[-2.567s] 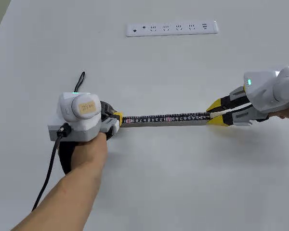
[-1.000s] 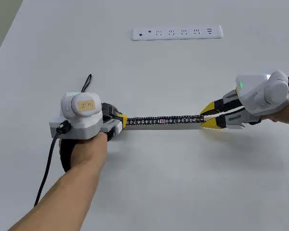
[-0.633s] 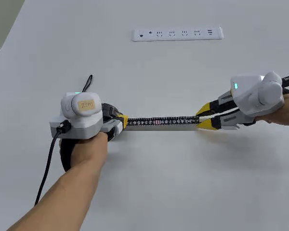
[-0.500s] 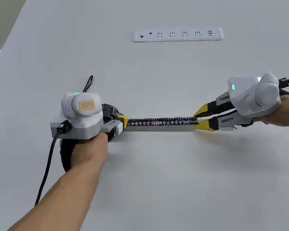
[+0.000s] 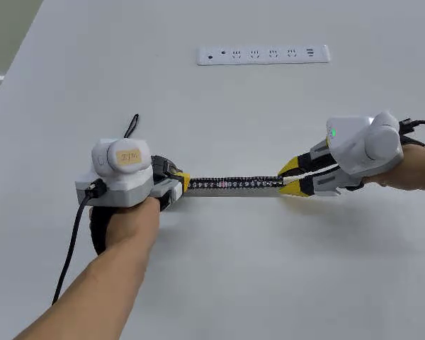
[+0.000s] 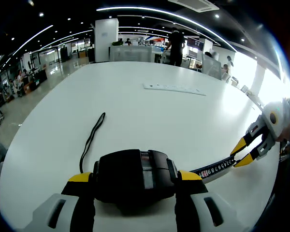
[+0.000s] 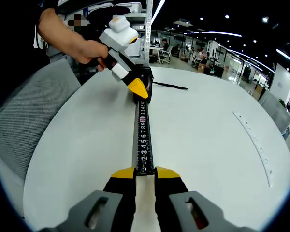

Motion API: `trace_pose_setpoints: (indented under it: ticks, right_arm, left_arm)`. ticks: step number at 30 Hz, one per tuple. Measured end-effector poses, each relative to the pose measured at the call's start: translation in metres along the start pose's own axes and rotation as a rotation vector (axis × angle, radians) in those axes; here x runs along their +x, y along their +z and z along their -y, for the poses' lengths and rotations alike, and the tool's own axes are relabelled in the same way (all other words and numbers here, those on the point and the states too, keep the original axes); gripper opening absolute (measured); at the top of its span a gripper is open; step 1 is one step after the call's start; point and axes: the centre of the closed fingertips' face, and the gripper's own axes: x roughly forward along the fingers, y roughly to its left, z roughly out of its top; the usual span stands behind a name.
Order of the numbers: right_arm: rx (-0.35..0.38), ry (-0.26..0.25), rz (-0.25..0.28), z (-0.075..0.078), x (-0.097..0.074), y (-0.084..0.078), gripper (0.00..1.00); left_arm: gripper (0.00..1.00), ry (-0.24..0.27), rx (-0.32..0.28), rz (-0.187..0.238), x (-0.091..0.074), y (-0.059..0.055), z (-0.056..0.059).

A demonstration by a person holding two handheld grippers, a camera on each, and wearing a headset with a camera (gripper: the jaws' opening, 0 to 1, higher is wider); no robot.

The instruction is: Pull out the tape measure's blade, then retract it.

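Left claw (image 5: 173, 183) clenched on the tape case (image 6: 133, 175) at centre left, blade (image 5: 234, 183) stretched rightward over the white worktop (image 5: 255, 269), its tip gripped by the right claw (image 5: 291, 178), power strip (image 5: 263, 54) at top.

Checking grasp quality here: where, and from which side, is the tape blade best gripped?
Probably its free tip, approached along its length from the side opposite the case. The blade is a narrow strip stretched straight over the table, so jaws in line with it straddle the tip, as on the right gripper.

Black tape measure (image 6: 133, 180), numbered blade (image 5: 234, 183) out
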Motion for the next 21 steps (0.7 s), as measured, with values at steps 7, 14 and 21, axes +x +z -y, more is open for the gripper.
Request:
trace_pose_setpoints:
  ticks: [7,14,21]
  right_arm:
    - [0.005,0.004,0.006,-0.001,0.006,0.004,0.12]
    - [0.008,0.005,0.013,0.000,0.012,0.009,0.12]
    - [0.014,0.007,0.020,0.000,0.018,0.014,0.12]
  left_arm:
    - [0.64,-0.003,-0.001,-0.003,0.001,0.000,0.000]
    - [0.64,-0.005,-0.003,-0.006,0.001,0.000,0.000]
    - [0.64,-0.008,-0.006,-0.008,0.001,0.000,0.000]
